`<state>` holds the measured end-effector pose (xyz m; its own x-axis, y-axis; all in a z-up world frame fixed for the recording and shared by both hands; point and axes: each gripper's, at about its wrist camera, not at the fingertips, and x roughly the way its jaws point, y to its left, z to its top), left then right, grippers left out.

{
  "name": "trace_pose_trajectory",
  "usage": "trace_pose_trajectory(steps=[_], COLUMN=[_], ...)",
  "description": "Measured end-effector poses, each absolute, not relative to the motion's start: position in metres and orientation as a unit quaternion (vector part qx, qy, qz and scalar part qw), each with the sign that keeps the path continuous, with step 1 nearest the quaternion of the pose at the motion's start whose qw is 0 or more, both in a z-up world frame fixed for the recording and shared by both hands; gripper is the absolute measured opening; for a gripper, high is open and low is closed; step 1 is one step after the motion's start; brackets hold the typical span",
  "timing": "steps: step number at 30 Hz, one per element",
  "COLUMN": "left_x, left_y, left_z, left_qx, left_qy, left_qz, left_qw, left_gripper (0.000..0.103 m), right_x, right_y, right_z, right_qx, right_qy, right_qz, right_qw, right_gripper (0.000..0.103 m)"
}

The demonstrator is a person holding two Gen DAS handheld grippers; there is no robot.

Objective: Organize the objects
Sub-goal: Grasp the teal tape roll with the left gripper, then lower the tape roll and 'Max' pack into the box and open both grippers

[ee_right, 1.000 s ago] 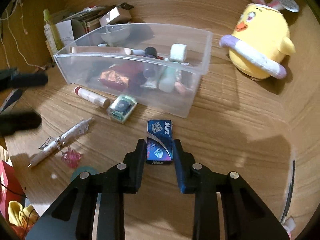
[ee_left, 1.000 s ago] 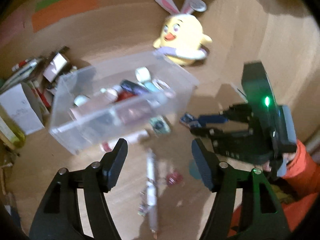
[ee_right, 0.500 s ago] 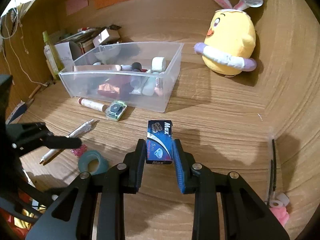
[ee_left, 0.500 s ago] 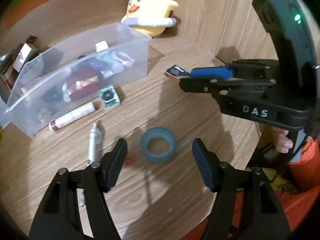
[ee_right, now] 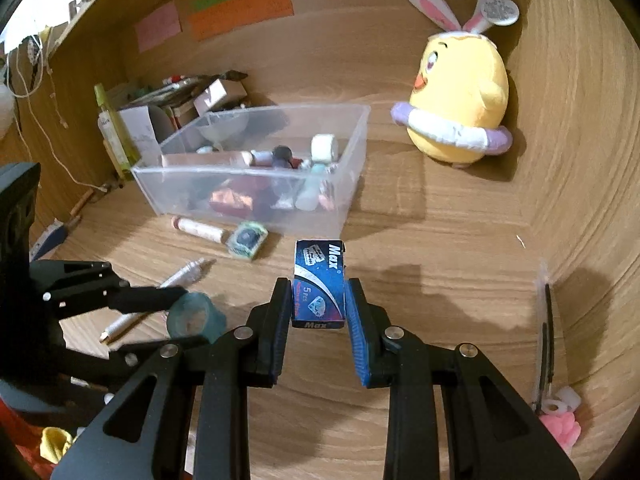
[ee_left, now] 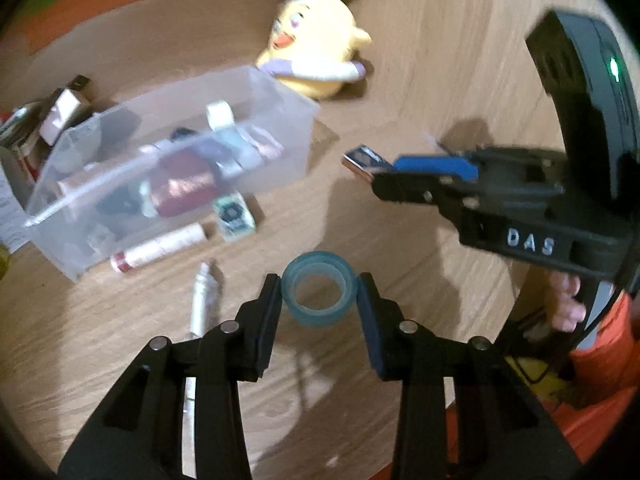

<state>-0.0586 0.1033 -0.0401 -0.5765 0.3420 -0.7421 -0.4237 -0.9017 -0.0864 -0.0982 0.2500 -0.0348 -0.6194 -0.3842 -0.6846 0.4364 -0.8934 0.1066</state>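
My left gripper (ee_left: 319, 300) is shut on a teal tape roll (ee_left: 319, 294) and holds it over the wooden desk; it also shows in the right wrist view (ee_right: 194, 314). My right gripper (ee_right: 319, 304) is shut on a small blue "Max" box (ee_right: 319, 282), held in the air in front of the clear plastic bin (ee_right: 256, 172). The box also shows in the left wrist view (ee_left: 366, 162), right of the bin (ee_left: 176, 184). The bin holds several small items.
A white-and-red tube (ee_left: 160, 248), a small green packet (ee_left: 234, 218) and a pen (ee_left: 202, 304) lie on the desk in front of the bin. A yellow bunny plush (ee_right: 460, 108) stands at the back right. Books and boxes (ee_right: 172, 96) stand behind the bin. A pink item (ee_right: 560, 426) lies at the right edge.
My left gripper has closed on the teal tape roll, which lay loose between its open fingers before. My right gripper has risen and drawn back with the blue box.
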Motion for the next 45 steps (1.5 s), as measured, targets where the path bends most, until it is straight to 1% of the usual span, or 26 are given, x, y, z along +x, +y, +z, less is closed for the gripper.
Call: trace_pose_trajectory(steps=[13,20,26,36,45], left_x=[-0.092,-0.125,-0.157,-0.195,-0.206], left_y=[0.040,0.014,0.010,0.019,0.025], left_z=[0.022,0.037,0.034,0.004,-0.022], left_qx=[-0.330,-0.320,-0.337,-0.376,-0.404], left_qy=[-0.015,-0.038,-0.043,-0.040,-0.023], left_qz=[0.934,0.941,0.937,0.922,0.911], left_qw=[0.132,0.100,0.086,0.081,0.085], left_gripper=[0.038,0.038,0.038,0.038,0.038], right_x=[-0.120,-0.150,-0.183,-0.226,-0.239], right_y=[0.216,0.194,0.176,0.159,0.156], right_z=[0.010,0.032,0.031,-0.010,-0.031], right_qx=[0.312,0.294,0.305,0.366,0.384], right_qy=[0.040,0.044,0.056,0.100,0.121], right_qz=[-0.915,-0.920,-0.917,-0.896,-0.887], right_qw=[0.254,0.257,0.253,0.233,0.226], right_gripper=[0.025,0.025,0.025,0.025,0.025])
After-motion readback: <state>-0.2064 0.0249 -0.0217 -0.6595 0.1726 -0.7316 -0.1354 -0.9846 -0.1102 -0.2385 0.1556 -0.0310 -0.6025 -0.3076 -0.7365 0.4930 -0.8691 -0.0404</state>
